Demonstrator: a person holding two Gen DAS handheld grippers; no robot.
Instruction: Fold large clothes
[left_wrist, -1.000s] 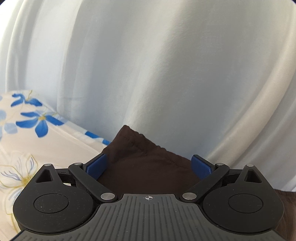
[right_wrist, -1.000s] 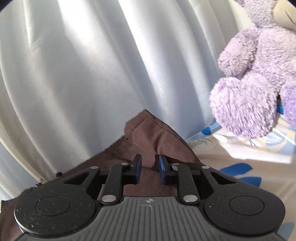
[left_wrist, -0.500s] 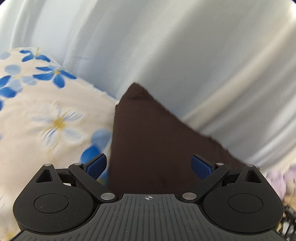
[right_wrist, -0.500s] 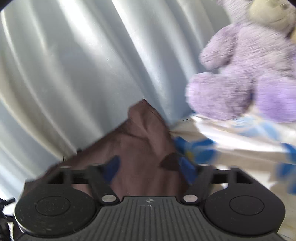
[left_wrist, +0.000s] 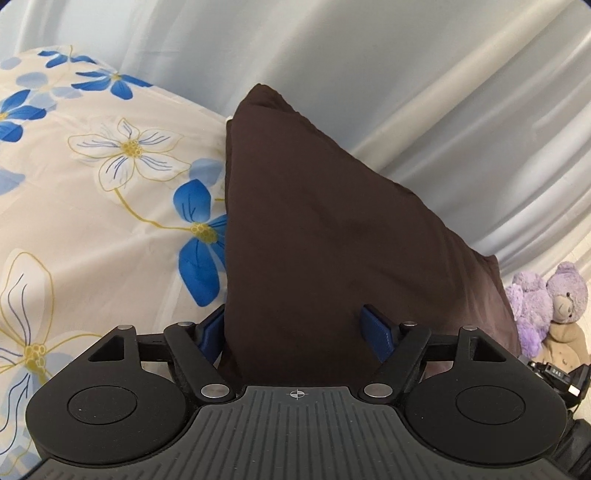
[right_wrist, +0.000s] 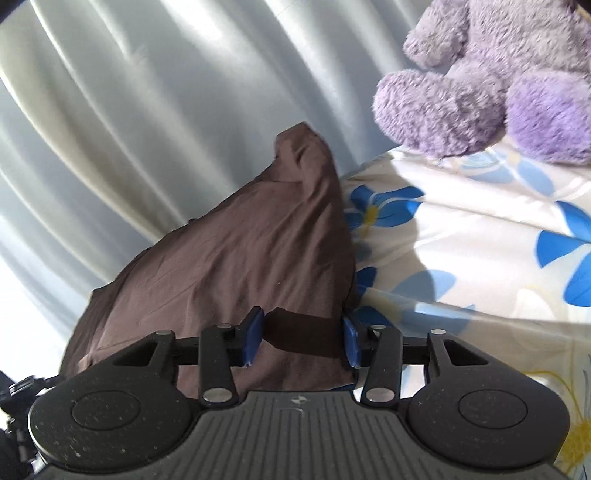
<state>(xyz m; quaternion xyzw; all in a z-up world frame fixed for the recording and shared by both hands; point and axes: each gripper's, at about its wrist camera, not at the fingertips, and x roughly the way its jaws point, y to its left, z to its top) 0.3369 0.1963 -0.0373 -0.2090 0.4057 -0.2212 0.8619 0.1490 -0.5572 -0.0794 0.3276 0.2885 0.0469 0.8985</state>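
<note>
Brown garment (left_wrist: 332, 229) lies folded on the bed w/ floral sheet (left_wrist: 92, 206), its far edge up against pale curtains (left_wrist: 369, 74) at the back. Left wrist view: left tool (left_wrist: 293, 330) w/ jaws spread wide, blue pads (left_wrist: 376, 328) on either side of the garment's near part; left pad sits right at the cloth's left edge, right pad over the brown fabric, neither one pinching it, so the tool is released. Cloth rises from there to a pointed corner at the top, next to the sheet's white and blue flowers. Purple teddy bear (left_wrist: 543, 299) shows small at far right of this view, some dark gear just below it, too small to tell what. Right wrist view: right tool (right_wrist: 301, 338) also parted, blue pads (right_wrist: 253, 334) apart w/ brown garment (right_wrist: 240, 266) between and under them; a dark shadow band falls on the fabric between the pads. No fabric gripped, jaws loose. Garment's right edge runs along floral sheet (right_wrist: 461, 240), a bunched corner sticking up near the curtains (right_wrist: 147, 92). Purple teddy bear (right_wrist: 480, 81) sits on the sheet at upper right, well apart from the garment, sunlit. Cloth surface fairly smooth in both views, a few shallow creases.
</note>
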